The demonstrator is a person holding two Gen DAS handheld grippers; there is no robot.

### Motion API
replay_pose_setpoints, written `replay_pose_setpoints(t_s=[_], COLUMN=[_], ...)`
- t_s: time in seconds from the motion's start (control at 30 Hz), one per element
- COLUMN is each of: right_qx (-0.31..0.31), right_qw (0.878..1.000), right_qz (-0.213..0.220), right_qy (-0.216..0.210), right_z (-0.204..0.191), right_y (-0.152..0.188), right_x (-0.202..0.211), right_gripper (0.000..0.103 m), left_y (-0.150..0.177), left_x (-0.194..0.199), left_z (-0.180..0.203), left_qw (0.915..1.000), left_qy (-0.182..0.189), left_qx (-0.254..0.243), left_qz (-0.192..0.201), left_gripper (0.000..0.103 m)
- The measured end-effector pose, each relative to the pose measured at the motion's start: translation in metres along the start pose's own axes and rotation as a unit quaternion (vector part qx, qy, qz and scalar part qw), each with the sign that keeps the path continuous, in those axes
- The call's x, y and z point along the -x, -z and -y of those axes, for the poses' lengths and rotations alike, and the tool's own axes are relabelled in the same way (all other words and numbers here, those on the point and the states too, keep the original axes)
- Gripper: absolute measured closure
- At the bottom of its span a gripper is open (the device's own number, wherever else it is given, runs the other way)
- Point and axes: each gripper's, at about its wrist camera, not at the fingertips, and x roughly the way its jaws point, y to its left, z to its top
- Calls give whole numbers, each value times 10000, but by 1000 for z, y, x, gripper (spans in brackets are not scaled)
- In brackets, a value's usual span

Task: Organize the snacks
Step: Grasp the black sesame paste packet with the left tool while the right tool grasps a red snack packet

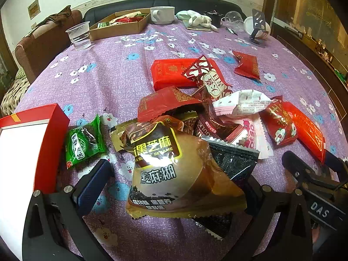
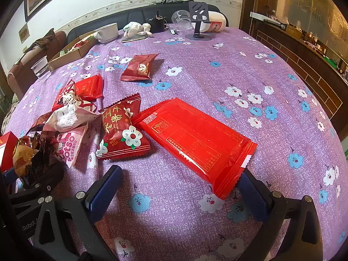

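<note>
A pile of snack packets lies on the purple flowered tablecloth [image 1: 104, 76]. My left gripper [image 1: 174, 187] is open around the brown black-sesame packet [image 1: 171, 165], which lies between its fingers on top of a black packet [image 1: 235, 161]. A green packet [image 1: 83, 142] lies to its left beside a red box [image 1: 46, 134]. My right gripper [image 2: 180, 191] is open, its fingers either side of the near end of a long red packet [image 2: 195, 143]. A dark red flower packet [image 2: 121, 128] and a pink-and-white packet [image 2: 69, 117] lie to the left.
At the far edge stand a plastic cup of water [image 1: 79, 35], a cardboard tray of snacks [image 1: 121, 24], a white mug [image 1: 162, 15], a phone stand [image 2: 199, 21] and a cloth toy [image 2: 137, 29]. A wooden cabinet [image 2: 304, 50] runs along the right. Another red packet [image 2: 140, 67] lies alone mid-table.
</note>
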Motion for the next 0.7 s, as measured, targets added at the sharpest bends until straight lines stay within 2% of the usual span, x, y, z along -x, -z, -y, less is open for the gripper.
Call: replay_pose_setpoints(t_s=[0.1, 0.17, 0.2, 0.3, 0.37, 0.43, 0.5, 0.53, 0.57, 0.63, 0.7], right_qx=[293, 531, 601, 452, 365, 500, 830, 878, 982, 1189, 1321], right_qw=[9993, 9972, 9958, 9948, 9957, 9951, 9938, 9931, 9921, 9905, 9898], right_qz=[-65, -173, -229, -424, -94, 210, 358, 336, 363, 381, 432], right_qy=[-224, -497, -655, -812, -849, -831, -652, -699, -692, -581, -310], right_z=[1, 3, 5, 22, 31, 31, 16, 12, 3, -20, -37], right_y=[1, 3, 5, 8, 6, 2, -5, -8, -12, -23, -30], right_x=[2, 5, 7, 20, 37, 54, 57, 59, 59, 49, 38], right_gripper=[0, 0, 0, 1, 0, 0, 0, 0, 0, 3, 9], left_y=[0, 2, 6, 23, 37, 53, 60, 58, 67, 64, 68], left_x=[0, 6, 15, 63, 97, 124, 137, 139, 139, 140, 137], left_z=[1, 3, 1, -6, -21, -41, -60, -71, -81, -95, -104], left_qw=[10000, 9996, 9993, 9994, 9978, 9943, 9921, 9927, 9903, 9922, 9944], left_qy=[-42, 23, 138, 289, 327, -72, -528, -651, -666, -748, -650], left_qx=[39, 1, 38, -50, -81, -106, -156, -87, 72, 213, 301], left_qz=[-12, -276, -335, 184, 570, 1063, 1129, 1012, 1216, 973, 780], left_gripper=[0, 1, 5, 5, 5, 4, 4, 4, 4, 4, 4])
